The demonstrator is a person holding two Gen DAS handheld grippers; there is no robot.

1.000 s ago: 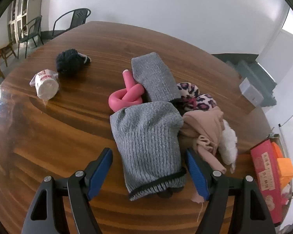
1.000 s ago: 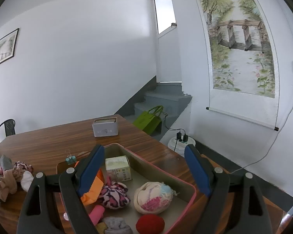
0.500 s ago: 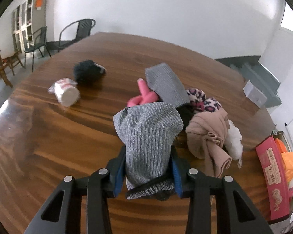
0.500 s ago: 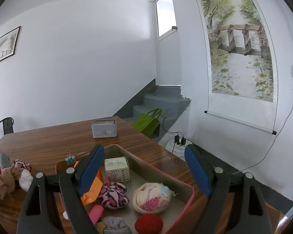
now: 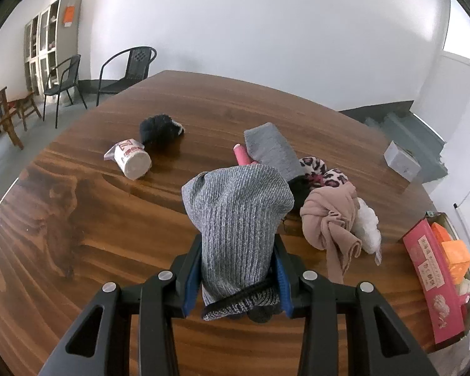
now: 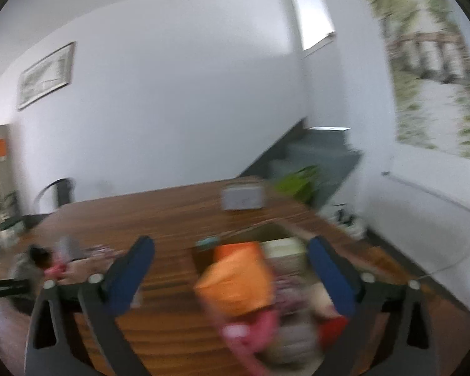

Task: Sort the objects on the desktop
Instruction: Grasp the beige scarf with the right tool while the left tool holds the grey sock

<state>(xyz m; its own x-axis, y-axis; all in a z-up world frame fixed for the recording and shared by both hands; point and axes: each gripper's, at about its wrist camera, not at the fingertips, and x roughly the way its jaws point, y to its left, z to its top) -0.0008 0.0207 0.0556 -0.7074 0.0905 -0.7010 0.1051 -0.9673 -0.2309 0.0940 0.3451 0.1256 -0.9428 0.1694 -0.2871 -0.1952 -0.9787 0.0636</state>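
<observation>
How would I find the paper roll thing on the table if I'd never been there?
Start at the big wooden table and look to the far left of the heap of socks. The paper roll lies on its side there, alone, just in front of a fuzzy black ball. It is the only white cylinder, with red print on its wrapper.

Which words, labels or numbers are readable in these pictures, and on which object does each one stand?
No text can be read with certainty.
Pink box: printed characters, too small and distorted to read.
Wrapped paper roll: red printing, not legible.
Orange notice on the cabinet: too small.
Right wrist view: blurred by motion, nothing readable.
</observation>
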